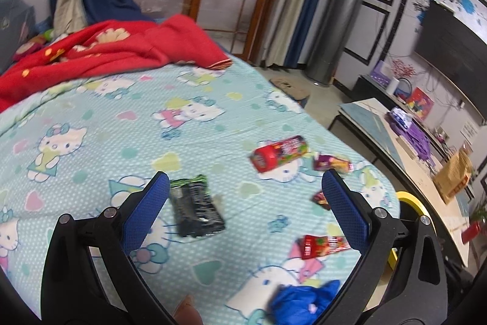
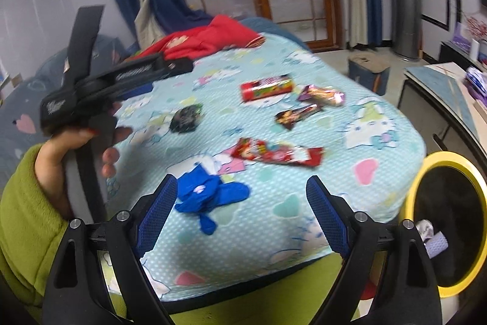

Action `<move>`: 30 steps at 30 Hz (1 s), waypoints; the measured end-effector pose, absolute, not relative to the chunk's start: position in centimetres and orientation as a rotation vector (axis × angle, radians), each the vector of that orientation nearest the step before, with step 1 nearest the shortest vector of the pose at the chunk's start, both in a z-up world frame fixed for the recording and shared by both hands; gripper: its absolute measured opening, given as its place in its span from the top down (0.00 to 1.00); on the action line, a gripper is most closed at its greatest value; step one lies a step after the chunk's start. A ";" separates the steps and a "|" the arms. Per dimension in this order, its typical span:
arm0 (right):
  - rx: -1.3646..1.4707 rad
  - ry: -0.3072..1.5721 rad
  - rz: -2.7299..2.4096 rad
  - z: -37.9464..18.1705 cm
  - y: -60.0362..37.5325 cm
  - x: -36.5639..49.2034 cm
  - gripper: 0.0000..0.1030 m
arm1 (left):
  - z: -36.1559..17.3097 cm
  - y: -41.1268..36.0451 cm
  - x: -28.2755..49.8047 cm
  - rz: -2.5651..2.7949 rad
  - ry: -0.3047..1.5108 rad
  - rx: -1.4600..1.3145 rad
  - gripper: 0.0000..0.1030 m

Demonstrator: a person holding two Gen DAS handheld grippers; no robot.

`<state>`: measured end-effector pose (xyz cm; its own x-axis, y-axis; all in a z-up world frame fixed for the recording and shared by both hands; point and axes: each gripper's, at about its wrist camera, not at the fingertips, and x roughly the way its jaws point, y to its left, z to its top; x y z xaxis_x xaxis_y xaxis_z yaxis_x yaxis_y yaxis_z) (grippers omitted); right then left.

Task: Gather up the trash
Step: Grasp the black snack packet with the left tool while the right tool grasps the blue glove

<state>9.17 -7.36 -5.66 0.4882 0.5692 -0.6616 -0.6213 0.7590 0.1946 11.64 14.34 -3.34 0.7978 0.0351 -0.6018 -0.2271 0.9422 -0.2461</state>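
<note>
Trash lies on the cartoon-cat bedsheet (image 1: 127, 118). My left gripper (image 1: 245, 183) is open above it, with a black wrapper (image 1: 194, 207) between its fingers and close to the left one. A red candy tube (image 1: 278, 154), a purple wrapper (image 1: 331, 163), a small dark wrapper (image 1: 319, 199), a red wrapper (image 1: 324, 245) and a crumpled blue glove (image 1: 304, 303) lie around. My right gripper (image 2: 242, 189) is open over the blue glove (image 2: 210, 198), near the bed's front edge. The red wrapper (image 2: 277, 154) lies beyond it. The yellow-rimmed bin (image 2: 450, 230) stands at the right.
A red blanket (image 1: 100, 54) is bunched at the far end of the bed. The hand with the left gripper (image 2: 100, 81) shows at the left of the right wrist view. A low table (image 1: 404, 148) with clutter stands right of the bed.
</note>
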 end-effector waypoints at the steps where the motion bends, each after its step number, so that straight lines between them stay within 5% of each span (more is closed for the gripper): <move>1: -0.079 0.787 0.742 -6.0 -6.7 9.2 0.19 | -3.7 14.8 11.7 0.153 0.640 -0.323 0.11; 6: -0.091 0.846 0.785 -7.4 -4.5 9.6 0.22 | -5.3 16.6 12.0 0.188 0.675 -0.347 0.11; 17: -0.147 0.917 0.831 -10.3 -2.9 9.1 0.79 | -9.0 18.4 13.0 0.191 0.759 -0.423 0.16; 25: -0.146 0.918 0.841 -11.0 -3.3 8.7 0.84 | -10.4 17.8 13.8 0.173 0.801 -0.422 0.40; 30: -0.145 0.923 0.844 -11.2 -3.3 8.7 0.84 | -10.8 17.4 14.1 0.180 0.826 -0.392 0.41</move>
